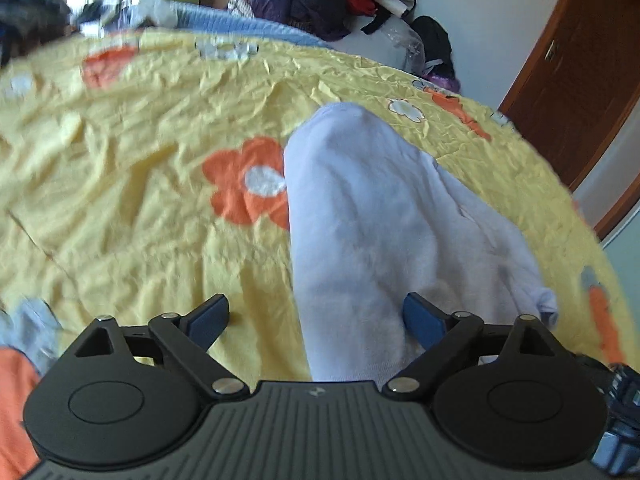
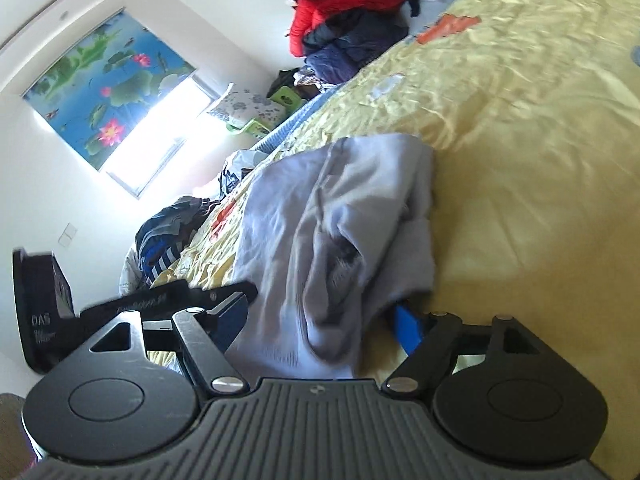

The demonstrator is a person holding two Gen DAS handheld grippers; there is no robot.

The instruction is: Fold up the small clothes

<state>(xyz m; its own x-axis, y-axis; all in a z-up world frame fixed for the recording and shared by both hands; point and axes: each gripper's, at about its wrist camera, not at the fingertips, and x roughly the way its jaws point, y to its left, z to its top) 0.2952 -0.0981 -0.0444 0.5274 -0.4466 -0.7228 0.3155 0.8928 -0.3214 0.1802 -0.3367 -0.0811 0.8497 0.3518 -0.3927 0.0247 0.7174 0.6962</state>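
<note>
Right blue pad (image 2: 408, 330) half hidden under pale garment (image 2: 320, 232).

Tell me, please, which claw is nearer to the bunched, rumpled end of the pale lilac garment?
Right. The right claw stands open with the garment's rumpled folds lying between its fingers. The left claw is open over the smoother end, one finger beside the cloth on the yellow sheet.

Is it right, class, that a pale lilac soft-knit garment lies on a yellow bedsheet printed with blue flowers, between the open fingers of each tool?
Not quite. The pale lilac soft-knit garment lies on a yellow bedsheet whose flowers are orange with white centres, not blue; the left wrist view shows this. The rest stands.
</note>
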